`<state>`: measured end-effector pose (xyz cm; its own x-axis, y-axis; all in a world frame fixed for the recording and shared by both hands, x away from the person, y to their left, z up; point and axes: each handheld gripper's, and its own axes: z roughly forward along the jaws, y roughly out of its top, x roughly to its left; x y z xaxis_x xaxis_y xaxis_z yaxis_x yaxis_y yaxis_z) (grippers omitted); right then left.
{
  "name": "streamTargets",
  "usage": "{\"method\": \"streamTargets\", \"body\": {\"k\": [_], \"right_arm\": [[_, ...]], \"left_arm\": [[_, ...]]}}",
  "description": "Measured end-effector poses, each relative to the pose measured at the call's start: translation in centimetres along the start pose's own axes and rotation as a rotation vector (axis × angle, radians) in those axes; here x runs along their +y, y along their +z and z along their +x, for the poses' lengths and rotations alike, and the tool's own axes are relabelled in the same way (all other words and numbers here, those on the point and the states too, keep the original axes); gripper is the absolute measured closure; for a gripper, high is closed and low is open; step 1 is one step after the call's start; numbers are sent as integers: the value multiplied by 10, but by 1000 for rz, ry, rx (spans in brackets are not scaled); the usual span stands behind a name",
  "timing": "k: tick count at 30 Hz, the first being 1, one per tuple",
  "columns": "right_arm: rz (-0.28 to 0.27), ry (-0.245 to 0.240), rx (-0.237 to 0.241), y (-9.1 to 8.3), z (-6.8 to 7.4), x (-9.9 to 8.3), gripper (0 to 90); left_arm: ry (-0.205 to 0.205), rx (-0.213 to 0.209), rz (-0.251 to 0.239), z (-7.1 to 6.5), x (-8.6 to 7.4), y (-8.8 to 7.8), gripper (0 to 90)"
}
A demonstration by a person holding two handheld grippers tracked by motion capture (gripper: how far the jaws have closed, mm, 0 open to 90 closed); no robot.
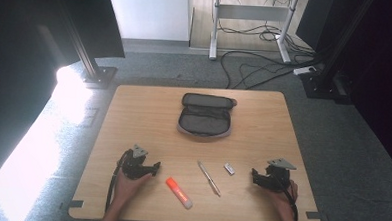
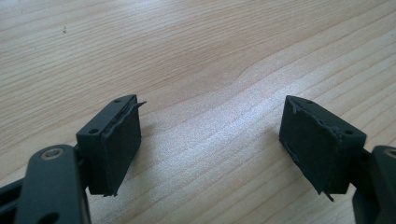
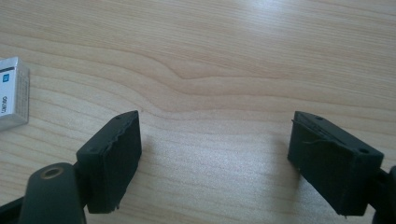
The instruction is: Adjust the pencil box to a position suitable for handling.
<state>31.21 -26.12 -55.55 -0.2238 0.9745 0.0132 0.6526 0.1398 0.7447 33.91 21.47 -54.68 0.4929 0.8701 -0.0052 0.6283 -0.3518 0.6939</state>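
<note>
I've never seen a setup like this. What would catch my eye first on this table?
Probably the open grey pencil case at the far middle of the wooden table. Nearer the person lie an orange-capped glue stick, a pen and a small white eraser, with the left gripper and right gripper resting open either side.

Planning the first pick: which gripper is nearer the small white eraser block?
Right. The right gripper sits just right of the small white eraser block; the left gripper lies far left, beyond the silver pen.
</note>
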Motion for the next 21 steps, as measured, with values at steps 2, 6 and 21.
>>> {"method": "streamTargets", "body": {"k": [2,6,21], "right_arm": [[-1,1,-2,-1,1,-1,182],[-1,2,-3,-2,1,-1,185],[-2,-1,4,-3,3,-2,186]], "left_arm": [[-2,-2,-2,0,0,0,218],[-1,-12,-8,-3,2,1,254],[-38,-78,-74,-8,17,-12,249]]}}
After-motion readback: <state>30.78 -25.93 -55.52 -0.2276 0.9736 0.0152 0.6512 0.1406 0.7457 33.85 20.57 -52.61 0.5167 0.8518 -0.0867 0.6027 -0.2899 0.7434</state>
